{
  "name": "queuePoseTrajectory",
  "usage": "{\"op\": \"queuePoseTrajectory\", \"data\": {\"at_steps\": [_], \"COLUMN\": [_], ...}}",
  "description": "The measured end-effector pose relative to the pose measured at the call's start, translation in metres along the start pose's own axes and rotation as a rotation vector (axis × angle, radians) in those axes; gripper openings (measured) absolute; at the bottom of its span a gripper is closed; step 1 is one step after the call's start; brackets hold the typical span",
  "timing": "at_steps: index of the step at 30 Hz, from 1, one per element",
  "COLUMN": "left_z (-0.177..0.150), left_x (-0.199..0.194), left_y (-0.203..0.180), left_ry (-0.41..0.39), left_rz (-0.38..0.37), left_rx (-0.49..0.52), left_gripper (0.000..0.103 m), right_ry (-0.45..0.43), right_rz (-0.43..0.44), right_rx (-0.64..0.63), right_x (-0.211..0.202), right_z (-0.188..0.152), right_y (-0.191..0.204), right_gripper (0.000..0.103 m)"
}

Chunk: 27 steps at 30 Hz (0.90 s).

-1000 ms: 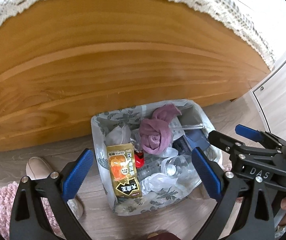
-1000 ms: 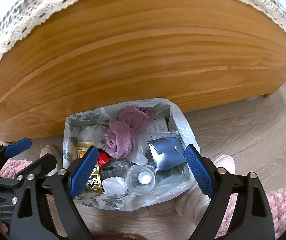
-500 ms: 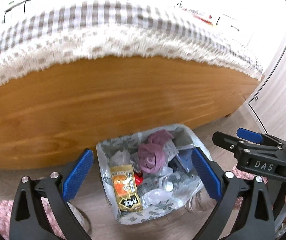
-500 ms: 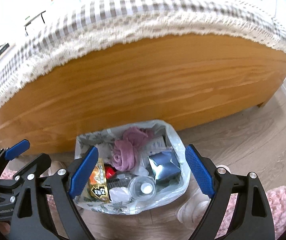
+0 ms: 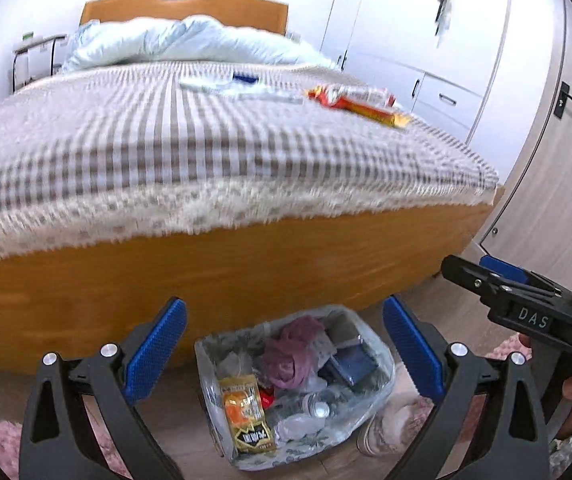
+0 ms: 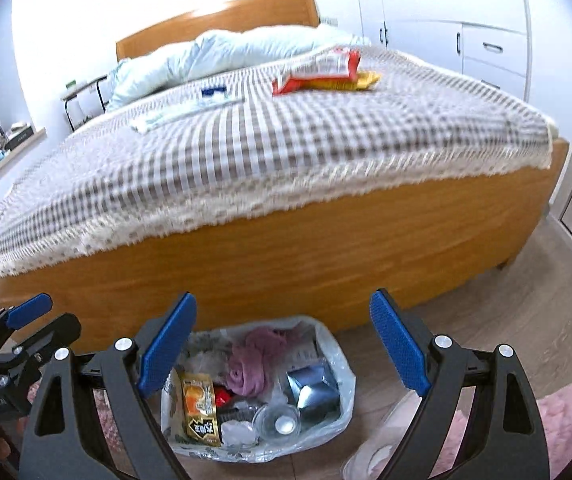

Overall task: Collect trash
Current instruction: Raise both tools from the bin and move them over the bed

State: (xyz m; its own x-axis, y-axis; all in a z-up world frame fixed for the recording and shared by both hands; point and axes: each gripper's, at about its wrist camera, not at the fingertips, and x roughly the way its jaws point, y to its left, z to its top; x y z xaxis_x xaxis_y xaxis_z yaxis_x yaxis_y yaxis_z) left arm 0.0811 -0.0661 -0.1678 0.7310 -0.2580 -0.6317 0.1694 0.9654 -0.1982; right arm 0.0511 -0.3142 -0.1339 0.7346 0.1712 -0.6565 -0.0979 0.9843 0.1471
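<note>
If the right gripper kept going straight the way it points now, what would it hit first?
Probably the bed's wooden side board, or the trash bag just under it; depth is unclear. The right gripper is open and empty.

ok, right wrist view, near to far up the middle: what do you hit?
Trash bag on the floor → wooden bed frame → checked bedspread → red and yellow snack wrappers → pale blue duvet → headboard.
</note>
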Motion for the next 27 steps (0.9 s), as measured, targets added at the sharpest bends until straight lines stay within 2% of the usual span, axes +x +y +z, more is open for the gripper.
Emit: {"op": "queuePoseTrajectory", "data": {"at_steps": [6, 15, 27], "left_z": [0.021, 0.057, 0.111], "left_x": [-0.024, -0.042, -0.048], "left_y": [-0.008, -0.009, -0.005], "left_ry": [-0.080, -0.148, -0.271], "left_rz": [-0.015, -0.029, -0.027], "left_rx": [0.036, 0.036, 0.044], "left_gripper": [0.095, 0.095, 0.095], "right_ry": [-0.059, -0.176, -0.324], "right_rz": [0.004, -0.011, -0.010], "right_rx": [0.018, 0.028, 0.006], "right_x": [-0.019, -0.045, -0.048], "right_z": [0.011, 0.044, 0.093], "right_y": [-0.007, -0.015, -0.017], "right_gripper": [0.085, 0.085, 0.088]}}
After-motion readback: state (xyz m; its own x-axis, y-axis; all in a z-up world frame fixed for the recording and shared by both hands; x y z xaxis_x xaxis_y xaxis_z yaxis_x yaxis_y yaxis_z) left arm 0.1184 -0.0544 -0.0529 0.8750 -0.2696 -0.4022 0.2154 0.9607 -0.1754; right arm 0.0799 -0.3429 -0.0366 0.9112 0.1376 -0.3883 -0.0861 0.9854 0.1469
